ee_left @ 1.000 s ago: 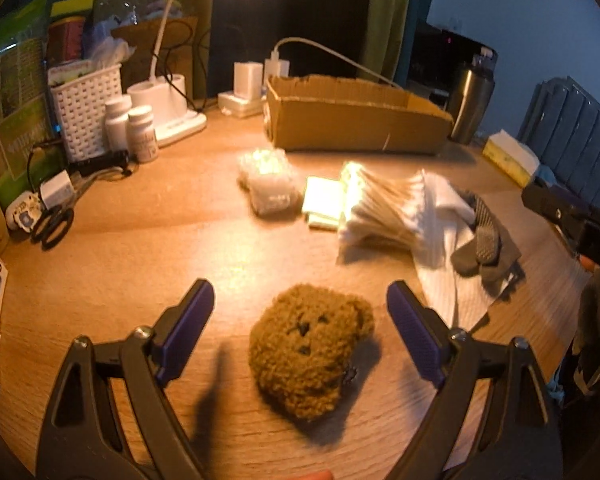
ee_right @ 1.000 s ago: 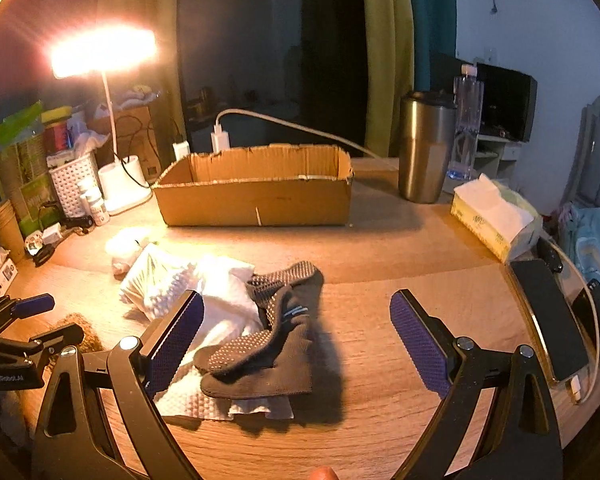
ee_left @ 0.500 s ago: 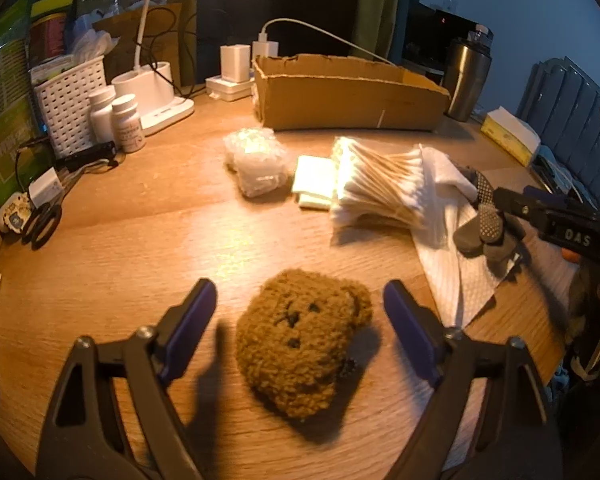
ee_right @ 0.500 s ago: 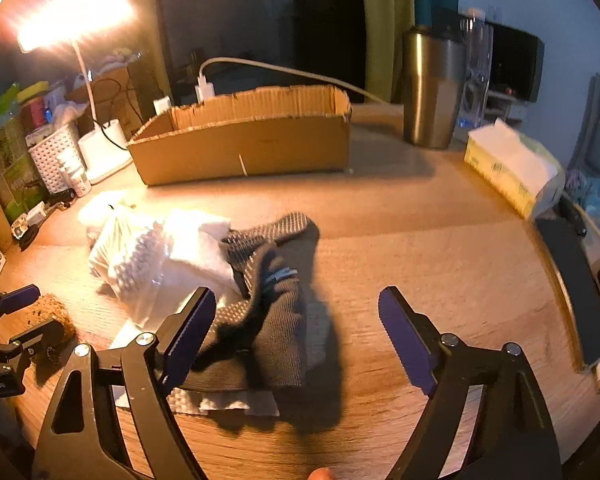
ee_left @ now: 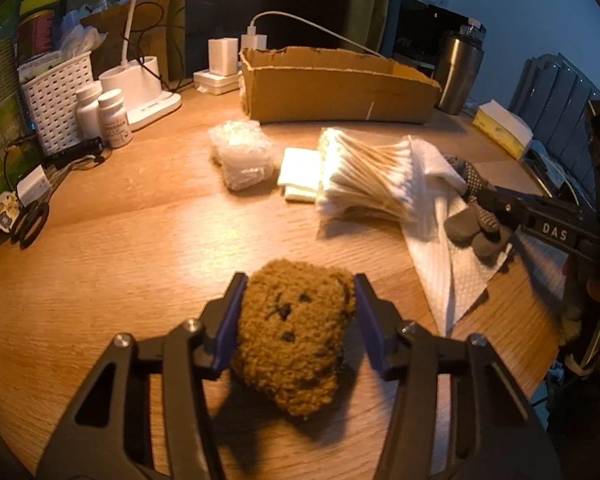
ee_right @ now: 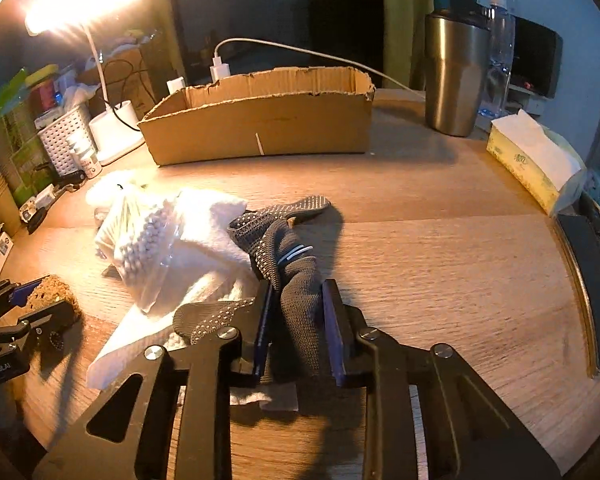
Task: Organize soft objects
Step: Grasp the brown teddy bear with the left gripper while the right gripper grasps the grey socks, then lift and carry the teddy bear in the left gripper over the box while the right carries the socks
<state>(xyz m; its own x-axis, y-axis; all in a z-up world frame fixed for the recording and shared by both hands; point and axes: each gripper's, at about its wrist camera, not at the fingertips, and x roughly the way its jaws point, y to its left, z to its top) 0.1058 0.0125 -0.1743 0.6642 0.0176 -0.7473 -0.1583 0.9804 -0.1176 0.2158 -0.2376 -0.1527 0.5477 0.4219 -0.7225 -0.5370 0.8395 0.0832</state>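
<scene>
**Left gripper** (ee_left: pixel 298 322): jaws closing on the plush bear (ee_left: pixel 296 340), which is pinched at both flanks between the blue pads and rests on the wooden table (ee_left: pixel 140 232), near its front edge.

**Right gripper** (ee_right: pixel 296 328): jaws closing on the dark sock (ee_right: pixel 296 280), a fold of which is bunched between the pads. The sock lies partly on a white paper towel (ee_right: pixel 140 332), beside a bag of cotton swabs (ee_right: pixel 144 248).

**Box** (ee_right: pixel 260 120): open cardboard, at the back of the table; judged the likely destination. It appears empty from the right wrist view, though its floor is not fully shown.

**Risks noted:**
- The bear is held by pile and stuffing only; it could be squeezed out or rotated in the pads once lifted, since the grip sits on its upper half.
- A second sock (ee_right: pixel 208 318) lies just left of the gripped one, touching it. It may be dragged along and dropped short of the box.
- The paper towel could be caught under the sock and pulled, which would shift the swabs.
- The two grippers work near each other; a collision is possible if both are carried to the box at once.
- The steel tumbler (ee_right: pixel 456 76) stands near the box's right end and could be knocked by a wide swing.
</scene>
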